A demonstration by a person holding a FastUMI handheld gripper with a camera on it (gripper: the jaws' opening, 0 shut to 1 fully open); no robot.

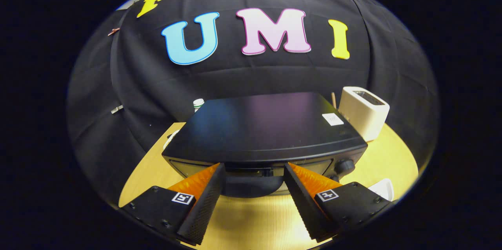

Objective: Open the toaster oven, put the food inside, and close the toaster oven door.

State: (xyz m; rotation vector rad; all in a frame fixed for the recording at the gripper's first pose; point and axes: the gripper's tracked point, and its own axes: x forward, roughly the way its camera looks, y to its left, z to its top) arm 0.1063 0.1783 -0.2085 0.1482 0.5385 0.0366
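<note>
A black toaster oven (266, 124) stands on the wooden table (392, 156), seen from above its front. Its door looks closed, with a dark curved handle (253, 189) bulging out below the top edge. A round knob (345, 165) sits at the front right. My gripper (254, 167) is open, its fingertips up against the top of the oven's front, one on each side of the handle. The handle lies between the fingers, and neither finger presses on it.
A white pop-up toaster (362, 112) stands behind the oven on the right. A white object (383, 189) lies on the table beside the right finger. A white-and-green cap (199, 103) peeks over the oven's back left, and another white item (171, 138) sits left of the oven.
</note>
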